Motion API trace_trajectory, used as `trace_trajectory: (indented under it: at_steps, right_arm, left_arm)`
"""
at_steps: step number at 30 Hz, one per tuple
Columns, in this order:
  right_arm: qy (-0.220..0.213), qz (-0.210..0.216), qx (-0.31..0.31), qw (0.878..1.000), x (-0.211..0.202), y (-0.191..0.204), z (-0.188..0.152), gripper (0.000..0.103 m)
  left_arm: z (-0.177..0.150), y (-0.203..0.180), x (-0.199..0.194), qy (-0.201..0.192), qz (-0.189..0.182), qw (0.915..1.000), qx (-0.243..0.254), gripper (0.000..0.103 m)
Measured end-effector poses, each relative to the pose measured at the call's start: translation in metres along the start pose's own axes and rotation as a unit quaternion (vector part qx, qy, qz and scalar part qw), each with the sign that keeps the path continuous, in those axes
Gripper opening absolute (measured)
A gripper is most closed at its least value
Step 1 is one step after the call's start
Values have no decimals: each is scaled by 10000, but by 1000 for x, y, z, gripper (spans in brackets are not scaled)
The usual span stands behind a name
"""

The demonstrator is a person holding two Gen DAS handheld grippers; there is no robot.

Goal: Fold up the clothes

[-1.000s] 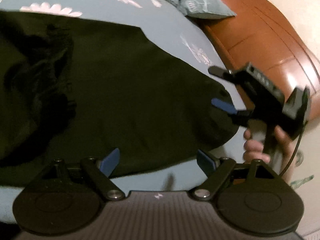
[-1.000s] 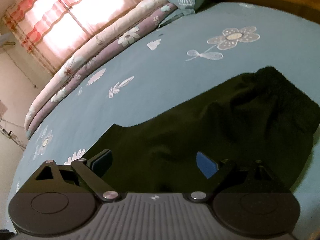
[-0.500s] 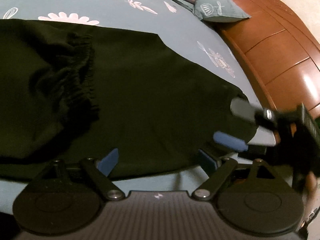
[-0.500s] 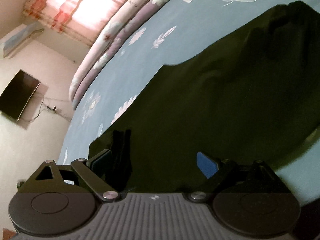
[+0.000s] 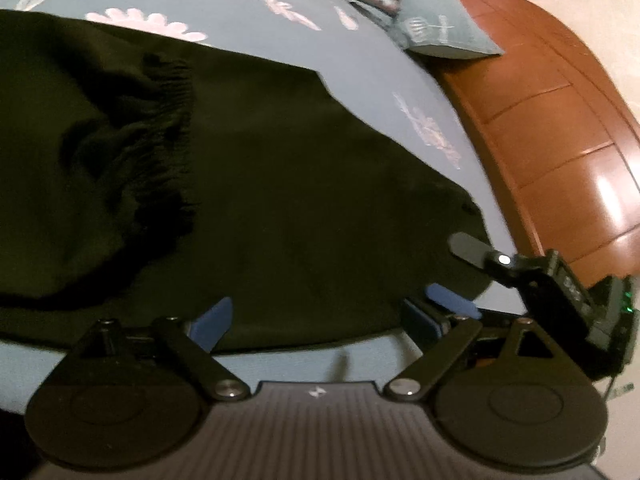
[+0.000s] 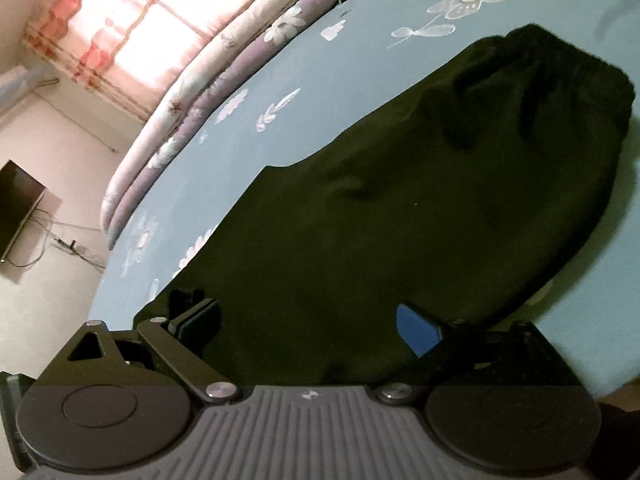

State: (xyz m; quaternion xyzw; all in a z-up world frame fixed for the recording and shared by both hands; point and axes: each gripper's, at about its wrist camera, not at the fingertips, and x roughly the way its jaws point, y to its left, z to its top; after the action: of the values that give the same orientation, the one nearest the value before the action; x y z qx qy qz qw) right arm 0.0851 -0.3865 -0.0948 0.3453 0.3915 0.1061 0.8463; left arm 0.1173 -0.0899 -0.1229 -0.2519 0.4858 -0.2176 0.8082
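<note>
1. In your left wrist view, the black garment (image 5: 256, 184) fills the left and centre of the picture, spread flat on the blue floral bedsheet (image 5: 248, 24); it looks like dark trousers folded over on themselves, though you cannot be sure of the cut; a gathered, ruffled elastic band runs down its left part, with loose creases beside it, while the cloth to the right lies smooth.
2. Your left gripper (image 5: 316, 316) hangs over the garment's near hem; its jaws stand wide apart and have just been spreading further; the blue pads (image 5: 212, 318) sit above the cloth edge without pinching it.
3. Further right, your right gripper (image 5: 460, 276) reaches in at the garment's rounded right end; one black finger and one blue pad lie over the fabric; behind them stand a teal pillow (image 5: 440, 32) and the wooden headboard (image 5: 560, 140).
4. In your right wrist view, a television (image 6: 16, 208) hangs on the wall at far left; a rolled floral quilt (image 6: 224, 60) lies along the far side of the bed under a curtained window (image 6: 132, 16).
5. The garment (image 6: 400, 208) runs diagonally from lower left to the bunched, gathered end at upper right.
6. Your right gripper (image 6: 308, 326) has its fingers released and well apart, over the cloth's near edge; nothing is clenched between them.
</note>
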Motion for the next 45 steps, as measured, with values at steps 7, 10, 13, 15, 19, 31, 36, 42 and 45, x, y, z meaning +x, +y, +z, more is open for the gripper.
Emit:
trace_trajectory:
  at_steps: [7,10,13,15,19,31,36,42,45]
  right_arm:
    - [-790,-961,55,9922,-21,-6,8,97]
    - [-849,-613,89,9945,-24,2,28,97]
    - [-773,-19,-233,9967,-5,21,55,100]
    - [-653,15,-668,9956,21,31,77,100]
    - [-522,-386,-754,9950,60,16,107,100]
    - [-1084,-687,-585,9900,31,-21,111,101]
    - [-853,-1134,-266,9895,39,-44,115,100]
    - [-1305,-1107,-203,9850,17,-35,115,103]
    - [-1143,-1217,-292,9855,24,-34,114,103]
  left_arm:
    - [-2,-1,4,29,-53,9999,85,94]
    - [-1,-3,6,60,-17,9999,128,94]
    - [-4,-5,5,62,30,9998,210,94]
    - [-5,-6,5,53,40,9997,251,94]
    - [-5,-7,4,77,64,9996,269,94]
    - [-5,-4,2,37,-57,9997,216,95]
    - [-7,-3,1,17,-57,9997,229,95]
    - [-6,-3,1,19,-42,9997,236,95]
    - [-6,-5,1,22,-26,9997,247,96]
